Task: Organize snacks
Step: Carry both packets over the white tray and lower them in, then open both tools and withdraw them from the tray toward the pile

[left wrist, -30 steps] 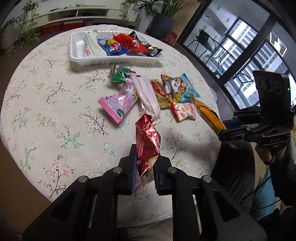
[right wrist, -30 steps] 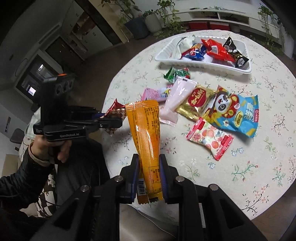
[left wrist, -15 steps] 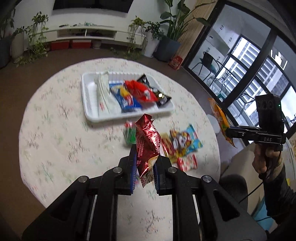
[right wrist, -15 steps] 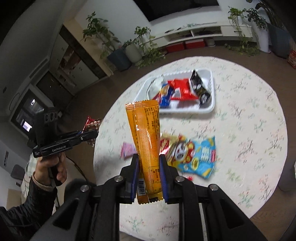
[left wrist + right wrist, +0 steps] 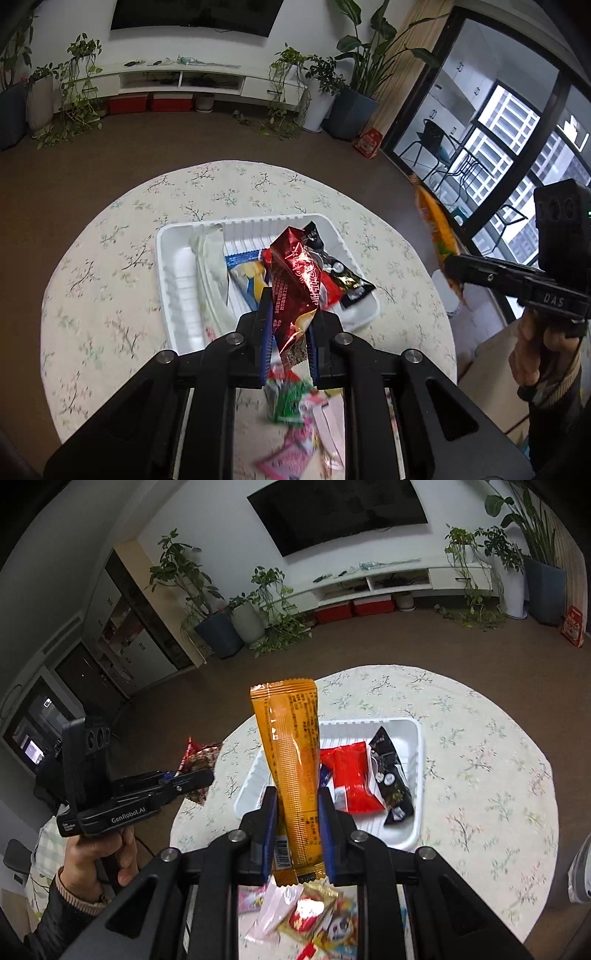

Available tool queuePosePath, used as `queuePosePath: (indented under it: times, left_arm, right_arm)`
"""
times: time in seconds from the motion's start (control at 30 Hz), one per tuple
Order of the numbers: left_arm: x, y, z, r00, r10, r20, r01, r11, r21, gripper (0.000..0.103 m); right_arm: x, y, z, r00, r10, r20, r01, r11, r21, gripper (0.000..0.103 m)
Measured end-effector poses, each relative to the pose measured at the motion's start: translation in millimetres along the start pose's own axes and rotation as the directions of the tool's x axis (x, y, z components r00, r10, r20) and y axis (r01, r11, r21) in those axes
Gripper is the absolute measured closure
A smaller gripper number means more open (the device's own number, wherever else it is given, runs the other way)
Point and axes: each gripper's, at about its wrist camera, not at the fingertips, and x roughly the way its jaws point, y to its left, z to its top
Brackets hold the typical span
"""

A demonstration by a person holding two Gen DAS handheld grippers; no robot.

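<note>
My left gripper [image 5: 287,325] is shut on a shiny dark red snack packet [image 5: 295,284], held up in front of the white tray [image 5: 173,273]. My right gripper [image 5: 295,823] is shut on a long orange snack packet [image 5: 293,760], also raised over the white tray [image 5: 412,827]. In the tray lie a white packet [image 5: 210,266], a blue and yellow packet [image 5: 243,273], a red packet [image 5: 349,775] and a black packet [image 5: 391,775]. In the left wrist view the right gripper [image 5: 452,264] with the orange packet [image 5: 436,229] hangs at the right, off the table's edge.
A round table with a flowered cloth [image 5: 110,295] carries the tray. Loose packets lie blurred near its front edge: green [image 5: 288,402], pink [image 5: 291,454], gold and red [image 5: 310,912]. A hand [image 5: 96,856] holds the left gripper. Potted plants and a low white shelf stand beyond.
Both grippers have risen and moved toward the tray with their packets still held. The loose snacks have dropped below the fingers and the tray now sits right behind the held packets.
</note>
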Motion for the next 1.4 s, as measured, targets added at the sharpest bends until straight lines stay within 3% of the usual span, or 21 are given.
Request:
queuePosePath:
  times: [0.37,0.67,0.97,1.03,1.4]
  left_arm:
    - [113.2,22.6,16.8,0.993,0.061,-0.099,-0.062,0.998,-0.01,0.089]
    - [155.8,29.1,12.9,0.989,0.076,-0.123,-0.078,0.997,-0.006,0.089]
    - [180.7,29.8,9.7,0.986,0.1,-0.134,-0.101,0.995,-0.004,0.089]
    - [179.2,30.8,8.1,0.986,0.106,-0.133,-0.107,0.994,-0.005,0.088]
    - [169.5,33.0,-1.1,0.98,0.15,-0.132,-0.153,0.988,-0.011,0.085]
  right_arm:
    - [102.4,-35.5,12.6,0.976,-0.167,-0.143,0.17,0.985,0.009,0.08]
    - [132.1,-49.6,9.7,0.96,-0.219,-0.175,0.224,0.975,0.009,0.08]
    - [146.6,-52.5,8.0,0.95,-0.235,-0.204,0.237,0.971,-0.013,0.076]
    - [147.3,-51.3,7.8,0.949,-0.244,-0.201,0.245,0.969,-0.021,0.071]
    - [143.2,-49.3,7.1,0.945,-0.263,-0.193,0.261,0.965,-0.034,0.063]
